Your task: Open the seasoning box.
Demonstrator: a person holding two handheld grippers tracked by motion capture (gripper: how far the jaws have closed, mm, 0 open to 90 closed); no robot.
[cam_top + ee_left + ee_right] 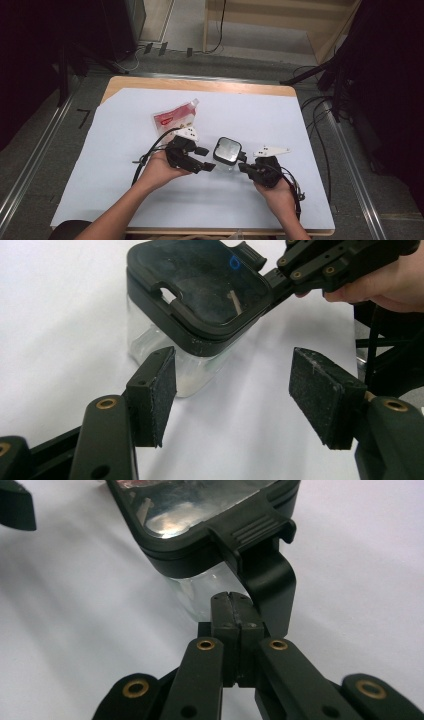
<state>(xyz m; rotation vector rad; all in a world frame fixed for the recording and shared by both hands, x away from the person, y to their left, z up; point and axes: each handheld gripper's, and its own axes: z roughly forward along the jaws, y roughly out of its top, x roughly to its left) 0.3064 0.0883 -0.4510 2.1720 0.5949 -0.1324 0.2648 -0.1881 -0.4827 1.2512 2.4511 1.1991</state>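
Right gripper view has the clenched right claw (234,611) under the latch (260,530) of the closed container (197,315), left claw (240,390) released beside it, opening undone.

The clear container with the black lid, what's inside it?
Through the clear wall of the container nothing solid shows; it looks empty low down. The black lid is on, and its glossy, reflective window hides the upper part, so I can't fully confirm.
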